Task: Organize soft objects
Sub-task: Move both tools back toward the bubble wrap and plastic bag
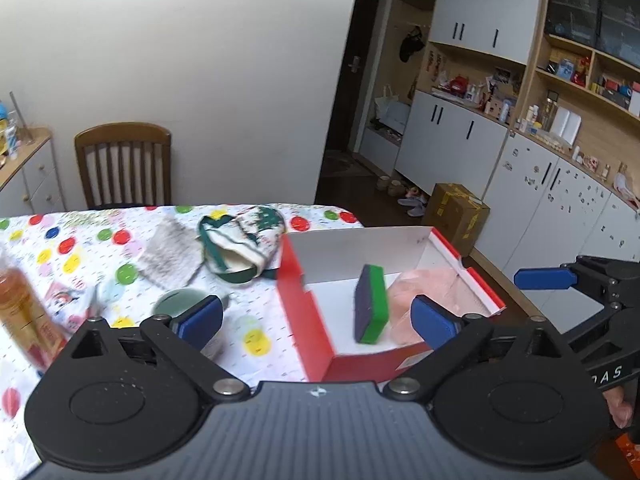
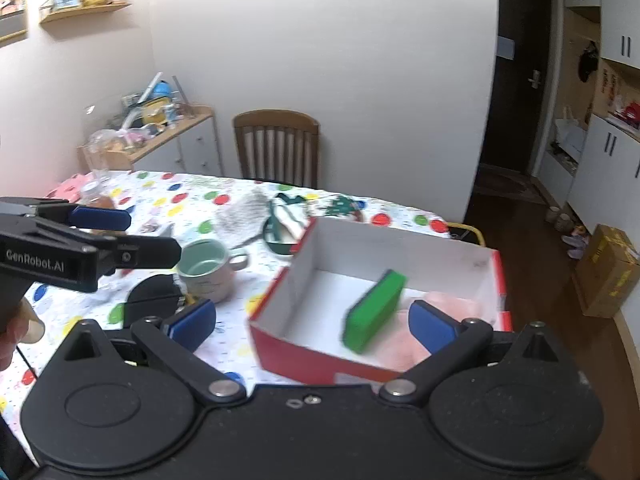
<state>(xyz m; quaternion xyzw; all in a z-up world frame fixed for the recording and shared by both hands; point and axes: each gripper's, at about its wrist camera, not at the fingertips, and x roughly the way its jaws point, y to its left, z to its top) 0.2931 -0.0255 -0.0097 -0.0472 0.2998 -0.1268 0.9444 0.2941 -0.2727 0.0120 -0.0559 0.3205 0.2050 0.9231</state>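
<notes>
A green and dark sponge (image 1: 371, 305) is in mid-air or tilted on edge inside the red and white box (image 1: 304, 280), blurred in both views; it also shows in the right wrist view (image 2: 374, 311). A pink soft cloth (image 1: 424, 300) lies in the box (image 2: 396, 240) beside it. My left gripper (image 1: 318, 318) is open and empty above the box's near wall. My right gripper (image 2: 312, 322) is open and empty over the box. A grey cloth (image 1: 170, 256) and a green and white knitted piece (image 1: 244, 244) lie on the dotted tablecloth behind the box.
A green mug (image 2: 204, 270) stands left of the box. An orange bottle (image 1: 24, 312) stands at the left. A wooden chair (image 1: 124, 164) is behind the table (image 1: 80, 240). A cardboard carton (image 1: 456, 216) sits on the floor to the right.
</notes>
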